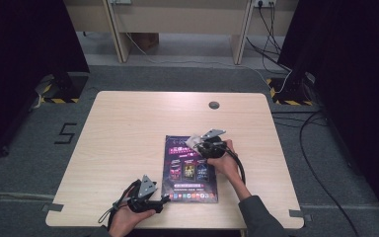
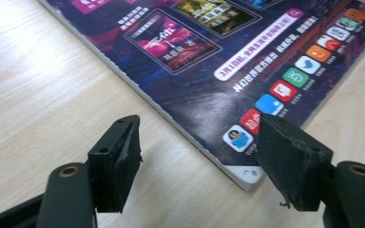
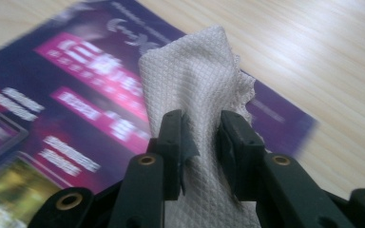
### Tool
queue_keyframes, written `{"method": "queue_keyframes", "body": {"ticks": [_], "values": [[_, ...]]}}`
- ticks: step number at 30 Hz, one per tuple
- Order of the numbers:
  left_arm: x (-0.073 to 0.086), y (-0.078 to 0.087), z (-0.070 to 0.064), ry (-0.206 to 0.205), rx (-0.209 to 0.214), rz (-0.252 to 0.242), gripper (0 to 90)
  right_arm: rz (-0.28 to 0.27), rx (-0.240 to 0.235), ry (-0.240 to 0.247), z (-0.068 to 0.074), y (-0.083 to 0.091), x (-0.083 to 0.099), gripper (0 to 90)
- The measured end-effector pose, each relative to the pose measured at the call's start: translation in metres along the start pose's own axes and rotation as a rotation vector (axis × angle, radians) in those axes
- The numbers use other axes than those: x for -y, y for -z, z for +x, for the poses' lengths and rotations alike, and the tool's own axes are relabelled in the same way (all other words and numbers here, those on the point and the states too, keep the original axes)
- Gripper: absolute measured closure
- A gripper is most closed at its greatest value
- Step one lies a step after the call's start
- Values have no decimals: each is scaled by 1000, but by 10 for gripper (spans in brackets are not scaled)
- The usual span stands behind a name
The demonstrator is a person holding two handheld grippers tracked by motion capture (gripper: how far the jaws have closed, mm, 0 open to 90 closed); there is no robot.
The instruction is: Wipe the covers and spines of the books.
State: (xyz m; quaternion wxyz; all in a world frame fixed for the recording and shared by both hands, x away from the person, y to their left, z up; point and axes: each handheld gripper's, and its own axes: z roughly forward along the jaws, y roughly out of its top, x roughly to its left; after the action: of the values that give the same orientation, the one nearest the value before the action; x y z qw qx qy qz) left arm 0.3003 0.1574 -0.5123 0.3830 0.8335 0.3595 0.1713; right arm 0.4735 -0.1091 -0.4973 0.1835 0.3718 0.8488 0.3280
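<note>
The right gripper (image 3: 200, 137), clenched on a white cloth (image 3: 197, 80), holds it just over the far end of the magazine (image 1: 191, 169), whose long axis runs back toward the released left gripper (image 2: 197, 156) flanking its near corner.

Wooden table (image 1: 128, 128) with a round grommet (image 1: 214, 105); grey carpet (image 1: 24, 148)

A light wooden tabletop (image 1: 128, 138) stands on grey carpet (image 1: 24, 163), a round grommet hole (image 1: 214, 105) near its far edge. Black curtains (image 1: 24, 39) hang at both sides. Beyond, a pale wooden bench (image 1: 177, 19); black cables (image 1: 316, 148) trail across the floor, and hazard-striped tape (image 1: 59, 100) marks the stands' feet.
</note>
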Motion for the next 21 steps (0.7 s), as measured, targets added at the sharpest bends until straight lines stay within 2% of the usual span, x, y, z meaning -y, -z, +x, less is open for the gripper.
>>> {"method": "queue_keyframes", "body": {"ticks": [4,5,9,15,18,21], "values": [[0,2,-5,-37,28,7,370,-3,21,-26,-11,6,7,709],[0,2,-6,-36,30,7,379,-3,22,-36,-10,6,8,709],[0,2,-7,-46,44,6,427,2,52,1,-6,5,6,709],[-1,2,-8,-59,55,5,481,-1,42,-31,-7,5,7,700],[-1,2,-8,-58,59,5,497,2,51,-20,-4,5,6,709],[-1,1,-9,-52,59,0,518,3,36,-15,3,5,5,708]]}}
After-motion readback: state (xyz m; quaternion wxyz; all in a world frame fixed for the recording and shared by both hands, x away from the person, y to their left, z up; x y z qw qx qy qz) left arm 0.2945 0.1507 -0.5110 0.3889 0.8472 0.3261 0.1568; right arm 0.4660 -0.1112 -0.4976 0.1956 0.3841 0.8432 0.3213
